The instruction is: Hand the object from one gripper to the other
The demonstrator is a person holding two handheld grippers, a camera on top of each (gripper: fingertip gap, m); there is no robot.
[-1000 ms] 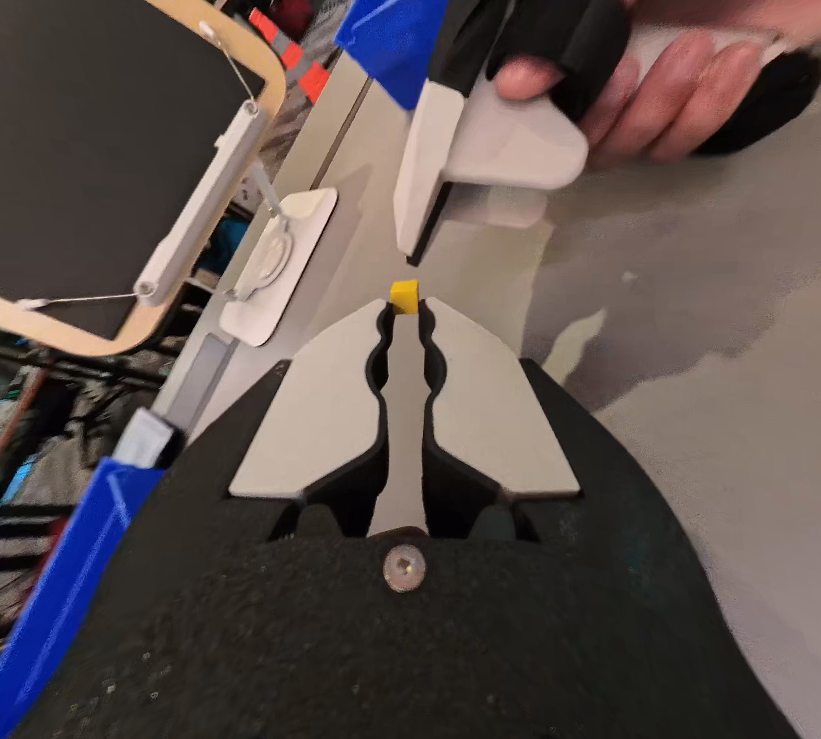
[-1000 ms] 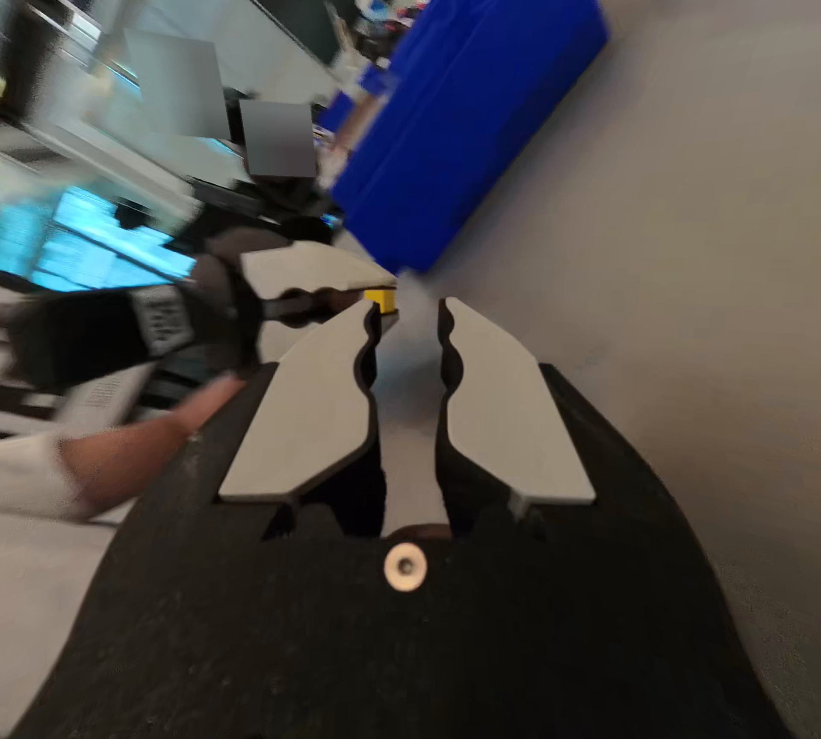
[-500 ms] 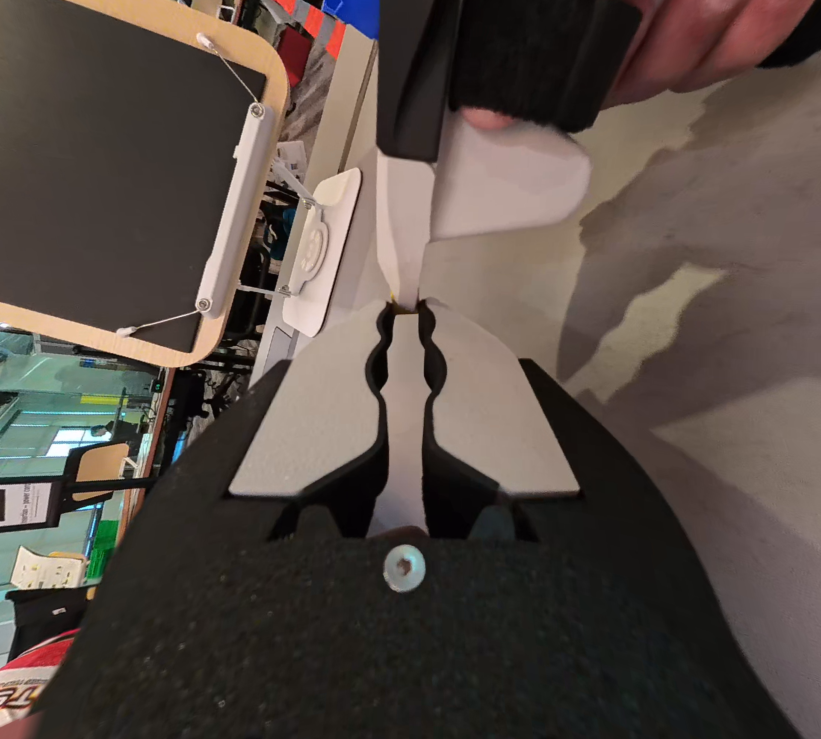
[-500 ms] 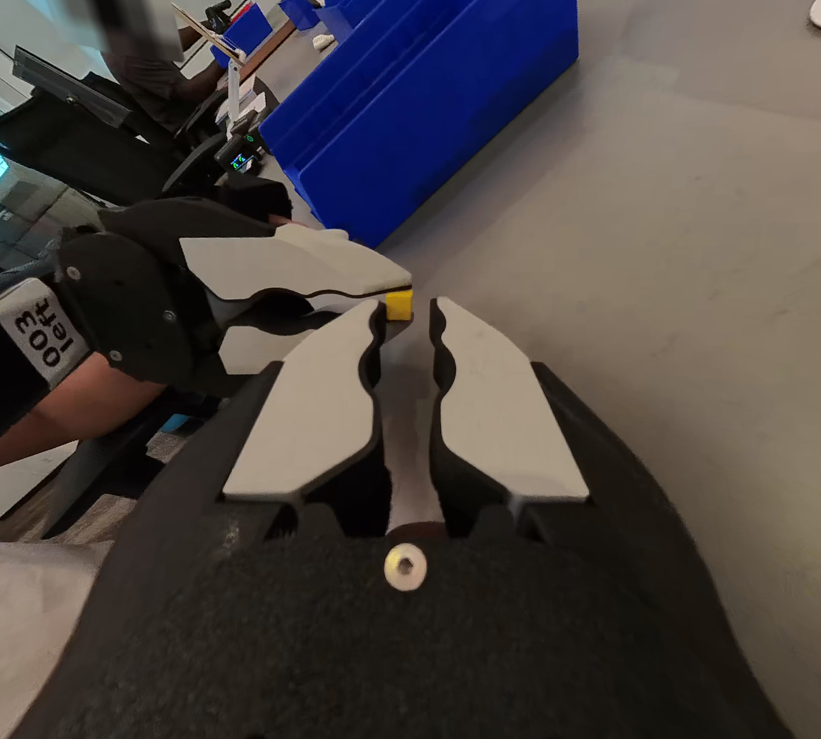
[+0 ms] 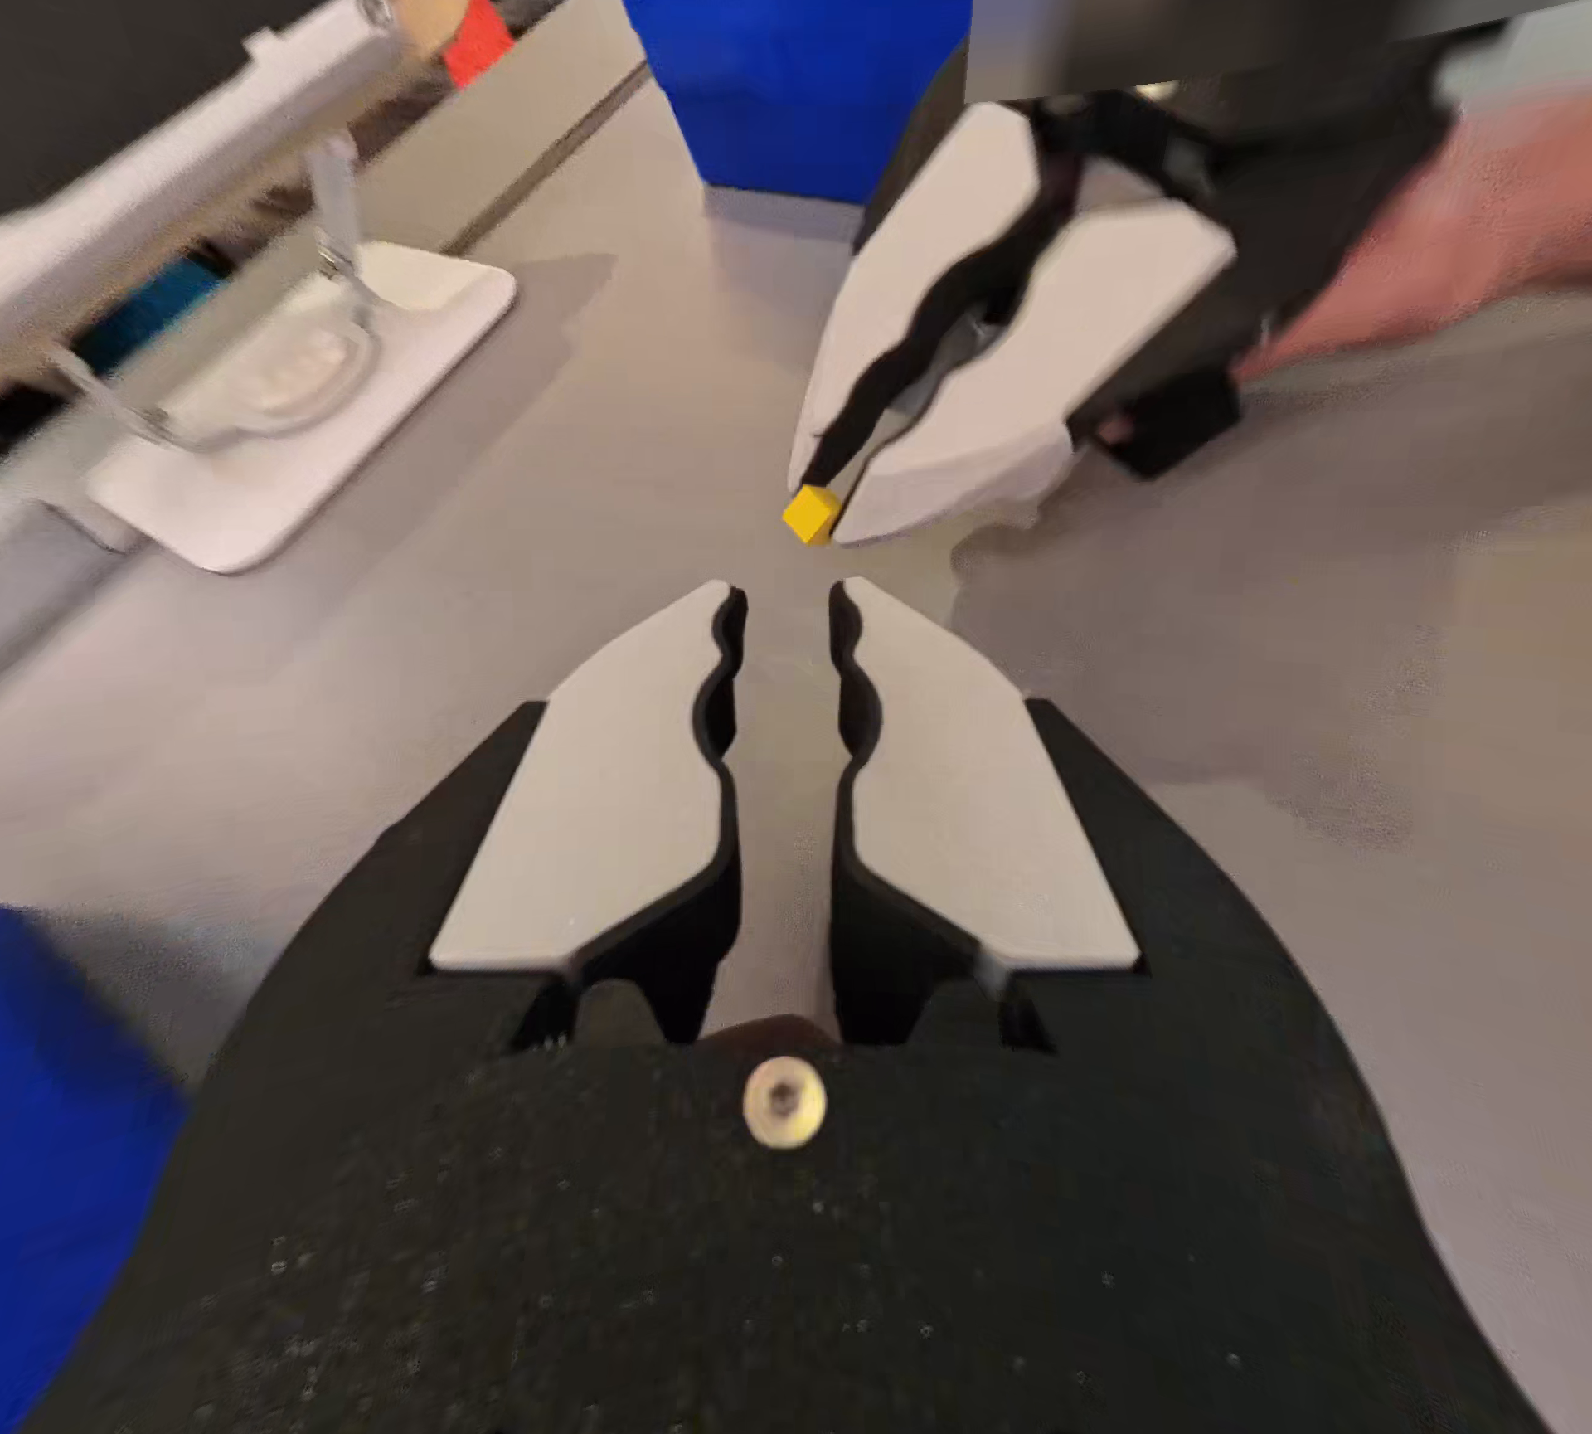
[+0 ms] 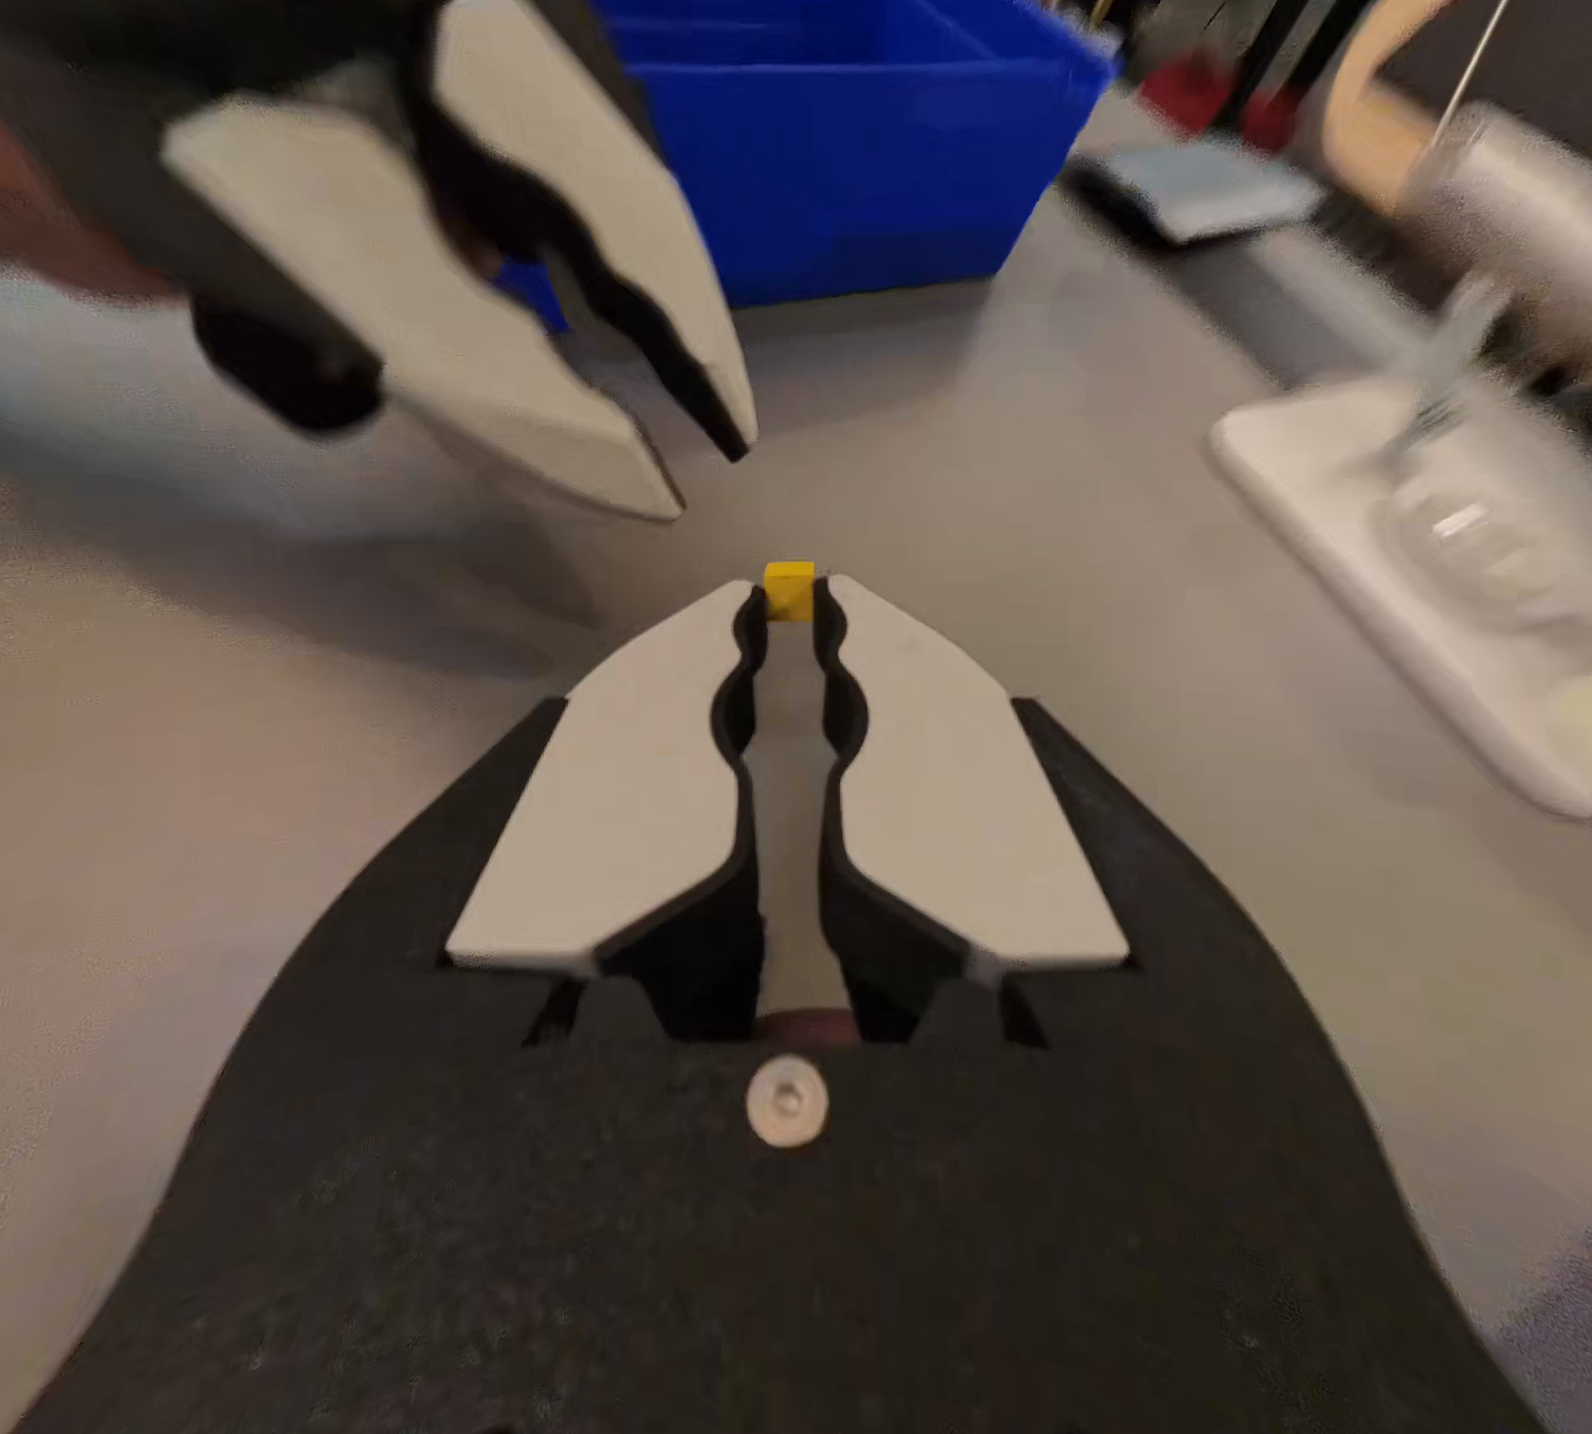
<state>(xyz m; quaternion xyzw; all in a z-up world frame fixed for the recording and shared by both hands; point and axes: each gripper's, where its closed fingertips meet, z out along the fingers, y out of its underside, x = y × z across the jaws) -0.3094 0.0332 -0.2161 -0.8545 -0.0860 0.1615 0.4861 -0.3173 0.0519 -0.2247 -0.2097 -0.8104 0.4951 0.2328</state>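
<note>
Right claw (image 6: 788,589) is closed on a small yellow cube (image 6: 788,591), held at its tips. Left claw (image 5: 780,593) is kept narrowly apart, holding nothing, above the grey table (image 5: 517,617).

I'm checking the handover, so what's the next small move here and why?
Probably draw the left gripper back, clear of the yellow cube. The right gripper is shut on the cube at its fingertips, while the left one is open, empty and apart from it, so the pass looks done above the grey table.
</note>
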